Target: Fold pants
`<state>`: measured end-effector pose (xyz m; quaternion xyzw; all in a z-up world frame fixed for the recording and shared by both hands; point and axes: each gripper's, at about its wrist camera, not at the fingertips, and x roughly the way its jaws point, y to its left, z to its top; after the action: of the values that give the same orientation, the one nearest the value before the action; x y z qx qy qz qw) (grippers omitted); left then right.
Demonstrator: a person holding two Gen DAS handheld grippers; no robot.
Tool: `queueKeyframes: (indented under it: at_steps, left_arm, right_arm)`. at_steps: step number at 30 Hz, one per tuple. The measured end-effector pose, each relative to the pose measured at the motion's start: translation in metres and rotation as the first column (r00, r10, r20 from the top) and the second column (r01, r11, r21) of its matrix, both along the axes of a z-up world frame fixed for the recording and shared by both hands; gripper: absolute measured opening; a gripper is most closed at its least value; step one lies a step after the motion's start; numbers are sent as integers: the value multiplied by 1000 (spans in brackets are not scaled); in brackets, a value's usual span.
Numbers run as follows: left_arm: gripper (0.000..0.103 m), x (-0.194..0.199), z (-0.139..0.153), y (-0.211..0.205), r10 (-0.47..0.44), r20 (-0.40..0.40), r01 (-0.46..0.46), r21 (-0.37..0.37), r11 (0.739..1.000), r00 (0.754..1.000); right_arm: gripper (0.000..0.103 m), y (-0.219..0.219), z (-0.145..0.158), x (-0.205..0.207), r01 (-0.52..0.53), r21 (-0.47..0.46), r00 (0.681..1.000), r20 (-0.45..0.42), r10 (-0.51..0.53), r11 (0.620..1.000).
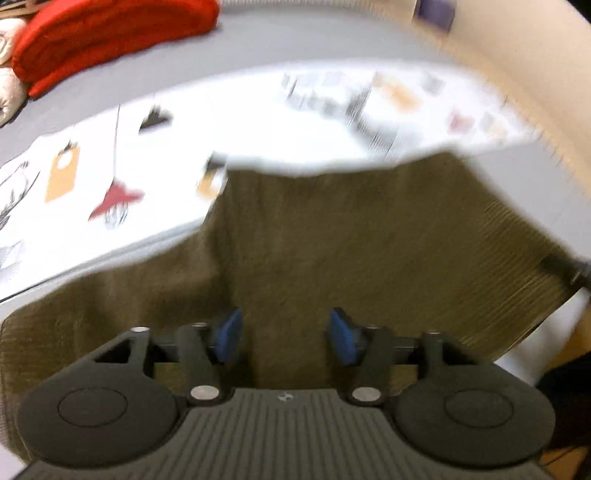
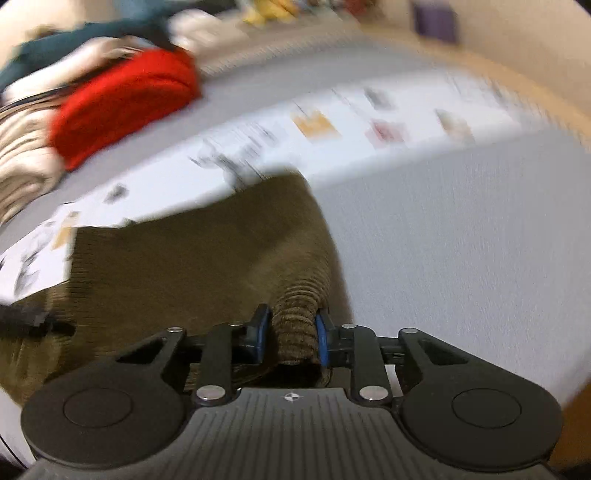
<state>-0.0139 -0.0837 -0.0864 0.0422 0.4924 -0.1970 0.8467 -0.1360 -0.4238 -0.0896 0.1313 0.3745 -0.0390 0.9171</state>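
Nearest the lens in the left wrist view, the left gripper stands with its blue pads well apart over the olive-brown corduroy pants, nothing pinched between them. Motion blur softens both views, so the cloth's seams and edges are hard to make out. Seen from the right wrist, the right gripper has its pads closed on a bunched ridge of the pants — the held fold hides whatever lies beneath. Fabric spreads away from both grippers across the grey surface; its near part is cut off by the gripper bodies, so its long axis cannot be told. Beyond lies a white printed sheet, partly overlapped by the pants, its motifs smeared. Farthest — a red folded garment, half out of frame.
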Motion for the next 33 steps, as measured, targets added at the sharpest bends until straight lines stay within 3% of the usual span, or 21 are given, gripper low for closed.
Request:
queueKeyframes:
  at_steps: [1,2,4,6,8,10,14,17,20,22,24,28,33]
  left_arm:
    - [80,-1,10,2,-1,14,1,-63,998,1000]
    - [83,-1,20,5,-2,18,5,-139,990,1000]
    - [87,-2,38,10,-23,9,25,-318,948,1000]
    - [94,-1,47,13,-61,-7,52,-449,892,998]
    - [97,1,49,9,-100,-14,80,-498,864,995]
    - [96,-1,45,-3,-119,-16,98,-469,878,993]
    - [91,-3,35,-24,-110,-11,100,-336,937,994]
    - [78,1,25,-26,-78,-20,70,-269,960,997]
    - [54,5,13,-21,-29,-47,21,-155,988,998]
    - [31,10,5,-16,8,-75,-17,-112,994,997]
    - [24,11,4,-11,13,-82,-22,-112,993,997]
    - [22,5,13,-4,-5,-46,0,-97,995,999]
    - [20,-3,31,23,30,-21,-32,-132,991,999]
  right_arm:
    - [25,14,13,-7,-75,-76,993,82,82,994]
    - [25,28,22,-14,-140,-142,976,146,160,980]
    - [25,57,35,-30,-275,-253,908,248,337,927]
    - [25,80,38,-43,-368,-309,844,284,454,877]
    - [24,101,36,-51,-432,-370,789,286,544,822]
    - [24,116,34,-54,-483,-406,744,277,608,776]
    - [24,137,30,-58,-550,-447,674,261,691,705]
    - [24,149,29,-57,-583,-461,637,252,729,669]
    - [23,163,28,-59,-610,-476,601,242,761,633]
    - [23,168,29,-62,-619,-479,589,240,772,622]
    - [24,167,29,-59,-619,-478,595,233,769,623]
    - [31,164,35,-49,-644,-417,601,242,762,641]
    - [40,146,59,-41,-743,-248,570,253,782,622]
